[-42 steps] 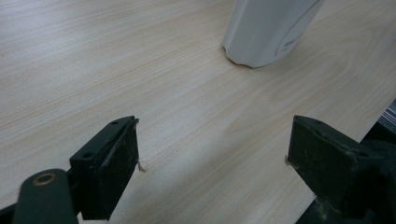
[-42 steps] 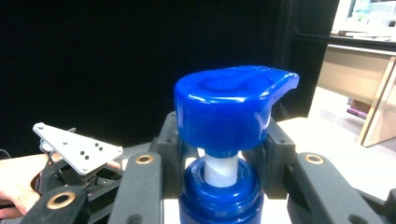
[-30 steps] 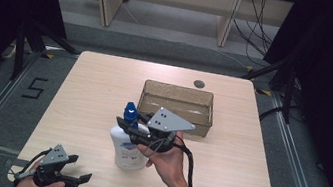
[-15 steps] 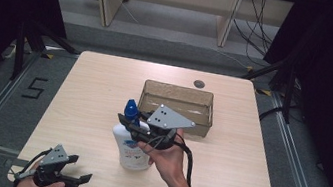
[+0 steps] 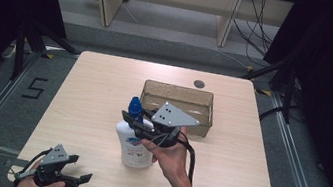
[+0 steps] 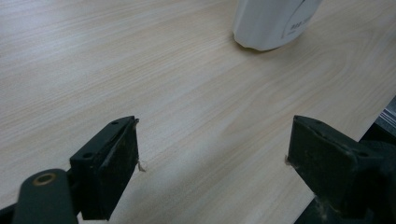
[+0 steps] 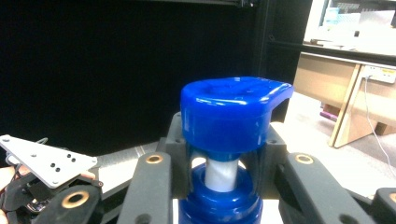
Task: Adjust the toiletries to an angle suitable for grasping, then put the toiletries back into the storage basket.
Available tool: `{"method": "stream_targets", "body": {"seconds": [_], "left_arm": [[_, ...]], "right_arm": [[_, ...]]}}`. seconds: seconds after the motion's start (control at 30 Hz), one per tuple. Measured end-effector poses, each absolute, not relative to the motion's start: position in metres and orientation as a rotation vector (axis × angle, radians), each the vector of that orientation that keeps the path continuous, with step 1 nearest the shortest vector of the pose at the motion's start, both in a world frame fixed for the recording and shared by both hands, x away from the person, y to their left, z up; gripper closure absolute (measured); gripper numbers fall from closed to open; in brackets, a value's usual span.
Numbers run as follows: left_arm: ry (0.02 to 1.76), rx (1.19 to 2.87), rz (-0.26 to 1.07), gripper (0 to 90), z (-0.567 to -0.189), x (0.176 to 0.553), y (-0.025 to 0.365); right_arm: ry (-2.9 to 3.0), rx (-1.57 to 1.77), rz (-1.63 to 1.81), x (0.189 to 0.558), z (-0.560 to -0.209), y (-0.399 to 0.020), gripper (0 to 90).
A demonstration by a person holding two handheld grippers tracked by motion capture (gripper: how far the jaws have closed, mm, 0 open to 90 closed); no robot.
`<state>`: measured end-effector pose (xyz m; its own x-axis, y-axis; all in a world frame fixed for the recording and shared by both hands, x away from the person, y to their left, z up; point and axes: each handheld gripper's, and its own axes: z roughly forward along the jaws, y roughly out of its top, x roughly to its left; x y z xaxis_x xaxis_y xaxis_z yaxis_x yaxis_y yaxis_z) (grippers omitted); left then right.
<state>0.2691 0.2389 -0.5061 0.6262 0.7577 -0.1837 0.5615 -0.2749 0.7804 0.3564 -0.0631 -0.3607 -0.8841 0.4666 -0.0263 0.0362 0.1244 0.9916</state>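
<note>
A white pump bottle (image 5: 138,147) with a blue pump head (image 5: 136,105) stands upright near the middle of the wooden table (image 5: 94,92). My right gripper (image 5: 133,118) is shut on its neck just under the head. In the right gripper view both jaws clamp the blue pump head (image 7: 233,112) and its collar. My left gripper (image 5: 80,168) rests at the table's front left edge, open, with nothing between its fingers. The left gripper view has the jaws of my left gripper (image 6: 212,154) wide apart over bare wood, with the bottle's base (image 6: 273,23) farther off.
A brown open box (image 5: 177,91) sits just behind the bottle, right of centre. A small dark round spot (image 5: 199,84) lies on the table behind the box. Dark stands and cables flank the table on the floor.
The bottle's body has shifted slightly to the right under the right gripper. The left gripper has not moved.
</note>
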Motion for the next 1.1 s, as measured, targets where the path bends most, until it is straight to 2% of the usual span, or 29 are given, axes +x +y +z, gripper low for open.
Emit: {"method": "stream_targets", "body": {"seconds": [1.1], "left_arm": [[1.031, 1.983, 0.284, 15.7, -0.505, 0.270, 0.238]], "right_arm": [[2.015, 0.617, 1.826, 0.369, -0.340, -0.099, 66.0]]}}
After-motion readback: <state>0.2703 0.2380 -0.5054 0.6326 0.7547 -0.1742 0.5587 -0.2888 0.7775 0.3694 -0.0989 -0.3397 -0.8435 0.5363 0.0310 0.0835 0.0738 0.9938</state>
